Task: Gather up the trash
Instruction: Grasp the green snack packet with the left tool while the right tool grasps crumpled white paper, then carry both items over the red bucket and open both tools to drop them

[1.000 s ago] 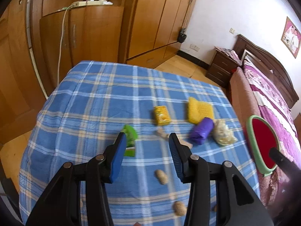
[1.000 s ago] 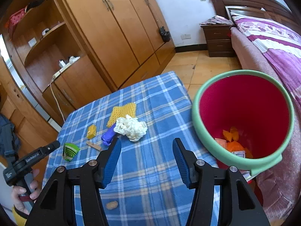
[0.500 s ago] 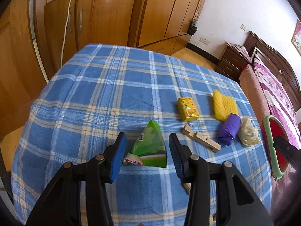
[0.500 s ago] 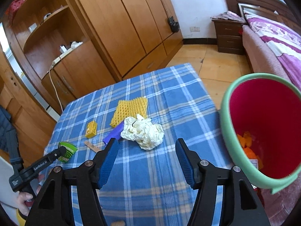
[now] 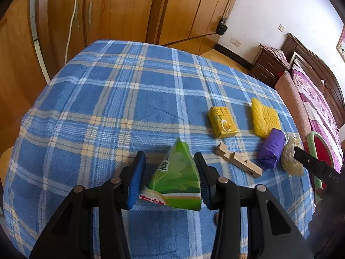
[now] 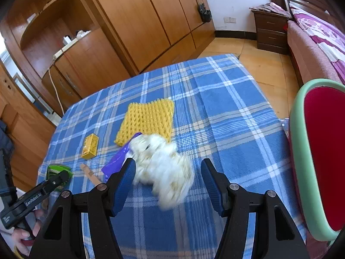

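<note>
A blue plaid cloth [image 5: 120, 99] covered the table, and the trash lay scattered toward its right side in the left wrist view. A small yellow box [image 5: 222, 122] lay flat, with a yellow foam net [image 5: 264, 119] just beside it on the right. Nearer the camera a wooden clip [image 5: 238, 163] lay slantwise, and a purple wrapper [image 5: 272, 148] rested touching a crumpled white paper ball [image 5: 291, 159]. Wooden wardrobes [image 6: 138, 21] stood behind the table, and a bed [image 6: 317, 36] ran along the right.

A red bin with a pale green rim [image 6: 299, 151] stood off the table's right edge. Its inside showed only as red wall from here, so what it held could not be told.

The left gripper [image 5: 170, 177] stood around a green triangular carton [image 5: 175, 178], whose narrow tip pointed away from the camera and whose wide base lay toward it, long axis along the fingers. The right pad looked to touch the carton's edge; a thin gap showed at the left pad, so a firm grip could not be told.

The right gripper [image 6: 170, 185] was parted wide, with the blurred paper ball lying between its fingers and clear of both pads. At the lower left of that view, a hand [image 6: 23, 236] held the other tool's handle.
</note>
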Demonstrator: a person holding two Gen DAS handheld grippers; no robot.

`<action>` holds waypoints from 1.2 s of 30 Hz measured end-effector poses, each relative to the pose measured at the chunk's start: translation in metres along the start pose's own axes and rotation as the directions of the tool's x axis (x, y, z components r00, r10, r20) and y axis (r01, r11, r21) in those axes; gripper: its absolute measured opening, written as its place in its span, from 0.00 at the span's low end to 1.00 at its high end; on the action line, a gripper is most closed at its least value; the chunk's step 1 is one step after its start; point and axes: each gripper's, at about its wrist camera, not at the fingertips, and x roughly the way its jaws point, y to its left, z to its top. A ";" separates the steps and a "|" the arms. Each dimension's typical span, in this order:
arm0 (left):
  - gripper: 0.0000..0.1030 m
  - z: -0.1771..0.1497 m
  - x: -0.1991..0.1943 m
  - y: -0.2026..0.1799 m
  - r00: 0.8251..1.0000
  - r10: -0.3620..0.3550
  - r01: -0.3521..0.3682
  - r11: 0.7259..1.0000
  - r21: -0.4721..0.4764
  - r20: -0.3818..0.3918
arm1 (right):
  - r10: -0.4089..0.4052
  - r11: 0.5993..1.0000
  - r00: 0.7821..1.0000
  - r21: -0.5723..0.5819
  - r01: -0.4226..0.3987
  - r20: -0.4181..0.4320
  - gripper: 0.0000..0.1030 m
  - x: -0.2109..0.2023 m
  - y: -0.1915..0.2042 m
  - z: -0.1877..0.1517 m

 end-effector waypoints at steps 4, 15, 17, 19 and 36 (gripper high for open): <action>0.42 0.000 0.000 0.001 1.000 0.004 -0.004 1.000 -0.019 0.001 | 0.008 1.000 1.000 0.010 -0.007 -0.021 0.62 0.009 -0.001 -0.001; 0.29 -0.007 -0.016 -0.012 0.999 -0.015 0.014 1.000 0.026 0.039 | 0.046 0.999 0.999 -0.002 -0.046 0.002 0.23 -0.004 0.003 -0.011; 0.23 -0.007 -0.023 -0.017 0.998 -0.028 0.026 0.999 0.035 0.052 | 0.053 0.999 0.998 -0.001 -0.053 0.015 0.23 -0.011 0.003 -0.012; 0.21 -0.007 -0.029 -0.021 0.997 -0.041 0.038 0.998 0.039 0.060 | 0.061 0.998 0.998 -0.002 -0.061 0.035 0.22 -0.022 0.004 -0.013; 0.20 -0.020 -0.085 -0.075 0.981 -0.150 0.131 0.980 0.150 0.123 | 0.071 0.996 0.981 0.047 -0.081 0.179 0.22 -0.105 -0.009 -0.032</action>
